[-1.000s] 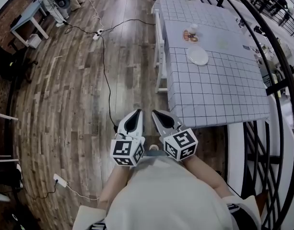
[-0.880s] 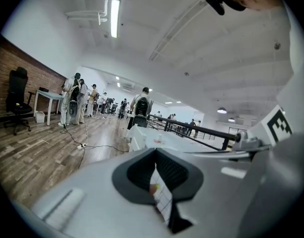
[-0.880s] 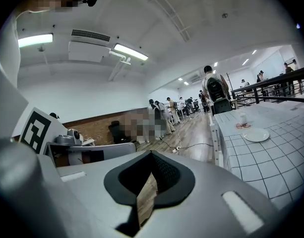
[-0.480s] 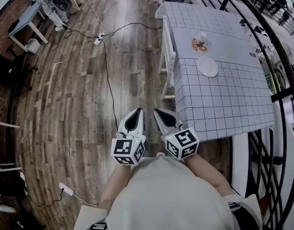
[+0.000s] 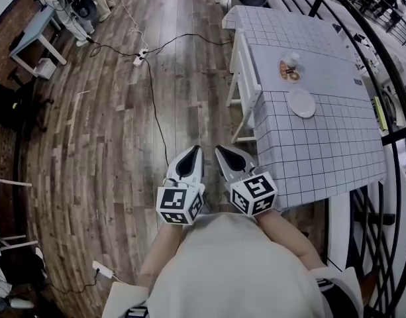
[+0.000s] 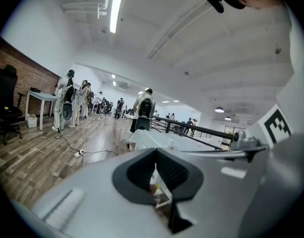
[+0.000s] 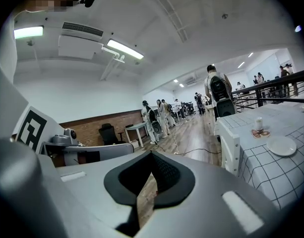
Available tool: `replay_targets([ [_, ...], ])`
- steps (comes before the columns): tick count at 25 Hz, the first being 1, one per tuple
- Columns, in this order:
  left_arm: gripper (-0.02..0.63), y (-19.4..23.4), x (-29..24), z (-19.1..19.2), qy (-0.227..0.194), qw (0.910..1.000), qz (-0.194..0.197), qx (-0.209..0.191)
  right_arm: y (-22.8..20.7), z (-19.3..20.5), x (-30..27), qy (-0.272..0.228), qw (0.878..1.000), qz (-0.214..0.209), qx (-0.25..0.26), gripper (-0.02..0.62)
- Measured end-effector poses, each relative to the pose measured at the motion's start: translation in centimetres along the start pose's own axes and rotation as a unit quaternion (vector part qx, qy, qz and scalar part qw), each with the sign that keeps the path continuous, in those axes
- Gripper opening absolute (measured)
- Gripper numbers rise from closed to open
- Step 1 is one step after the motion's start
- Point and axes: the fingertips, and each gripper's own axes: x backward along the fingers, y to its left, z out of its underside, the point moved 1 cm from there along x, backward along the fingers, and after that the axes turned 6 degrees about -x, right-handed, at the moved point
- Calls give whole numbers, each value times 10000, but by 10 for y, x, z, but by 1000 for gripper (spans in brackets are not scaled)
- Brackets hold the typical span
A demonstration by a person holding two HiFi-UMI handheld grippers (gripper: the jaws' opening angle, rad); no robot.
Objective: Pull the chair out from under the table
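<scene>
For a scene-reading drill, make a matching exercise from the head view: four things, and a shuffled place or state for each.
Things:
1. white chair
2. white plate
3. power strip
4. left gripper

Places or states:
A. lying on the wooden floor
B. jaws shut, nothing between them
C. pushed in against the side of the table
D. resting on top of the table

Pairs: 1-C, 2-D, 3-A, 4-B
</scene>
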Motion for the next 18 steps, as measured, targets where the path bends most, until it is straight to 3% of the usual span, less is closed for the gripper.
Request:
replay_targets([
  [18, 11, 100, -52, -26, 109, 9981, 583, -190, 8, -25, -103, -247, 9978, 592, -165, -3],
])
